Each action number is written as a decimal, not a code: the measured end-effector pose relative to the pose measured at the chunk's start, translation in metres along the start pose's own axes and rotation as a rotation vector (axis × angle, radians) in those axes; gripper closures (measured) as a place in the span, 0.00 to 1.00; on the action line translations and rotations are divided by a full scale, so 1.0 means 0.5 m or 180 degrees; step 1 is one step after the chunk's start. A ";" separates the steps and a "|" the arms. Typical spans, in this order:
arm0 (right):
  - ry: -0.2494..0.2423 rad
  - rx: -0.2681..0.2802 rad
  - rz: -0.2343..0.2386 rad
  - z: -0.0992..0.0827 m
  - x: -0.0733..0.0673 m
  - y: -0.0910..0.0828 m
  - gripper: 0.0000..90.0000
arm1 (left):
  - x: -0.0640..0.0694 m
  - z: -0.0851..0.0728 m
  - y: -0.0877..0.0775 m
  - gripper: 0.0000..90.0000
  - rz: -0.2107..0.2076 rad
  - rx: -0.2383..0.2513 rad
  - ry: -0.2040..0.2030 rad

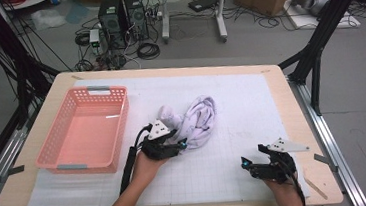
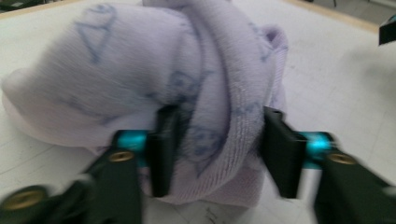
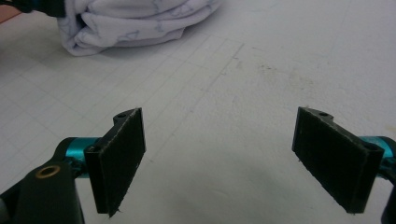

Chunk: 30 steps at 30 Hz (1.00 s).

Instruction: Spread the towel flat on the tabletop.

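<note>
Black jaws of the left gripper (image 1: 180, 144) straddle a fold of the pale lilac towel (image 1: 196, 120), pads (image 2: 164, 154) pressing the cloth, near the table's centre. The right gripper (image 1: 249, 163), at four o'clock from the towel, hangs wide open over the white mat (image 1: 241, 108). A pink basket (image 1: 86, 129) sits at nine o'clock.

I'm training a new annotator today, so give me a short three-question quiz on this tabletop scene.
1. True or false: the left gripper has its jaws around a fold of the lavender cloth.
2. Which is open over bare mat? A) left gripper B) right gripper
3. Fill in: the pink basket sits to the cloth's ____ in the high view.

Key: 1 true; 2 B; 3 left.
</note>
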State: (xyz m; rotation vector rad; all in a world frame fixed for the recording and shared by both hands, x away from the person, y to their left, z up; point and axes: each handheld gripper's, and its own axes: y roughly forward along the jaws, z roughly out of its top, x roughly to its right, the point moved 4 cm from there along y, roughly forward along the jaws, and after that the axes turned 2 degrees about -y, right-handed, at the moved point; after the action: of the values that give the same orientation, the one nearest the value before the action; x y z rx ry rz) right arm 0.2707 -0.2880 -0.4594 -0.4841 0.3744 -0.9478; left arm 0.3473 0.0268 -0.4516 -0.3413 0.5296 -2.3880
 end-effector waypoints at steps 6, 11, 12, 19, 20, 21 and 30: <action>-0.0055 -0.0076 0.0072 0.004 -0.014 0.018 0.18 | -0.003 0.004 -0.024 0.87 -0.0067 0.0033 0.0041; 0.0049 -0.0128 0.0156 0.014 -0.023 0.037 0.18 | -0.008 0.001 -0.054 0.88 -0.0175 0.0172 -0.0067; 0.0068 -0.0145 0.0165 0.018 -0.027 0.044 0.18 | -0.010 0.000 -0.059 0.88 -0.0162 0.0194 -0.0071; 0.0107 -0.0342 0.0445 0.078 -0.081 0.157 0.24 | -0.023 -0.006 -0.085 0.89 -0.0220 0.0305 -0.0180; 0.0097 -0.0355 0.0510 0.084 -0.090 0.173 0.25 | -0.024 -0.007 -0.086 0.89 -0.0234 0.0313 -0.0197; 0.0072 -0.0342 0.0549 0.091 -0.099 0.188 0.26 | -0.024 -0.007 -0.087 0.88 -0.0245 0.0312 -0.0193; 0.0240 -0.0242 0.0763 0.114 -0.127 0.238 0.77 | -0.026 -0.007 -0.094 0.88 -0.0287 0.0391 -0.0264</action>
State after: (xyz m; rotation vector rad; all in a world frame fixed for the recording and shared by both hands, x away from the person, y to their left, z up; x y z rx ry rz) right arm 0.3464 -0.1629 -0.4712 -0.4619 0.5262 -0.7225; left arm 0.3299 0.0694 -0.4344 -0.4151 0.3343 -2.4677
